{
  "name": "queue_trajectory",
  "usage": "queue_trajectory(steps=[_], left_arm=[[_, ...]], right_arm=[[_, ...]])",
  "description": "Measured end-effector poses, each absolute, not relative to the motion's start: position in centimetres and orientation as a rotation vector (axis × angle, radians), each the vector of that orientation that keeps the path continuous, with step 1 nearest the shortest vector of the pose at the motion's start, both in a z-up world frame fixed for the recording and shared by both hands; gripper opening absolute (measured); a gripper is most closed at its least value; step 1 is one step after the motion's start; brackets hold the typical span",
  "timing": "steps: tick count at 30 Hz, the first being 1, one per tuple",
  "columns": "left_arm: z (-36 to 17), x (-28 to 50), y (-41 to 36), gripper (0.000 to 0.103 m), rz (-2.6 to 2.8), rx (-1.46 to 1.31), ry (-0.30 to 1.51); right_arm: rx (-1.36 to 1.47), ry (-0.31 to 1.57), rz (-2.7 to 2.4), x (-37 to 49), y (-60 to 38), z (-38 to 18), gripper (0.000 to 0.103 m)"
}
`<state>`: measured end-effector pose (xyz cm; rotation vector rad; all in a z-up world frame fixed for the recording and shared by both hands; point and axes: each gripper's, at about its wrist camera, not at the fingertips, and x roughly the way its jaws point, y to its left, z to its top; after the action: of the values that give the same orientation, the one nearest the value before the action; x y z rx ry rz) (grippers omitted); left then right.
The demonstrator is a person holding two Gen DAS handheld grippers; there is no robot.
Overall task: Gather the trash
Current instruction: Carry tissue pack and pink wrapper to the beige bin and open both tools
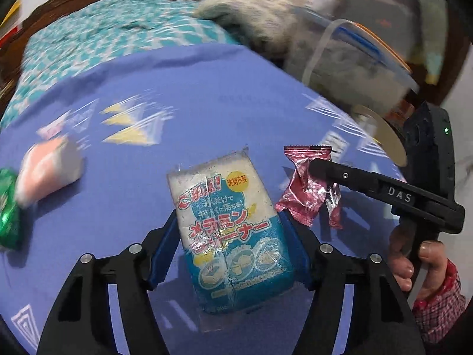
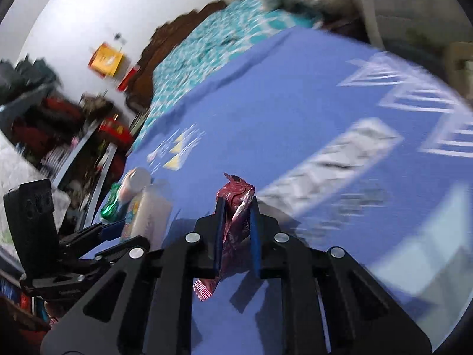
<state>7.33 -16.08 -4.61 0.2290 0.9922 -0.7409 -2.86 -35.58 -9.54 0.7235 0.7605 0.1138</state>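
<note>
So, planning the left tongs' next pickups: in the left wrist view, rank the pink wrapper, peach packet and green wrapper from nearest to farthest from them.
1. Pink wrapper, just right, in the right tongs.
2. Peach packet, far left.
3. Green wrapper, at the left edge.

Printed in red katakana across the sponge packet (image 1: pixel 227 230): "メラミン", with "ーナー" below; in a yellow circle near its top, "洗剤不要"; smaller blue lines partly blurred. Stamped in white on the right gripper (image 1: pixel 317 169) arm: "DAS".
</note>
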Motion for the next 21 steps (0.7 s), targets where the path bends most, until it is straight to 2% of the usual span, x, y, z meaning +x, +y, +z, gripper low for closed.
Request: queue_trajectory(steps=[4,11,17,18,19,20,21], left_arm=[[-3.8,5.6,-22.7,0.063,-0.845,0.306,0.965],[-2.8,4.0,-39.1,0.064,-1.039,0.43,0.94],[-2.9,2.6,-50.9,0.068,-1.164,0.478,0.932],[-3.1,2.5,-52.6,0.072,-1.178,0.483,0.94],[-3.6,2.4,-54.1,0.08,-1.188,0.488,0.953],[-4.0,2.2,-55.3,0.085,-1.194,0.492,0.969],[-4.2,2.2,-56.1,0.092,-1.194,0.493,0.978]], right_arm=[[0.766,0.687,-0.029,-5.3,-43.1,-9.5,0.018],[0.799,0.566,-0.323,-11.0,-58.7,-8.5,0.018],[0.767,0.587,-0.476,-12.1,-65.3,-10.0,0.023],[0.776,0.593,-0.479,-12.1,-65.5,-10.5,0.026],[0.792,0.596,-0.479,-11.8,-66.0,-10.8,0.049],[0.807,0.591,-0.477,-11.5,-66.4,-11.1,0.082],[0.813,0.579,-0.484,-11.4,-66.4,-11.0,0.082]])
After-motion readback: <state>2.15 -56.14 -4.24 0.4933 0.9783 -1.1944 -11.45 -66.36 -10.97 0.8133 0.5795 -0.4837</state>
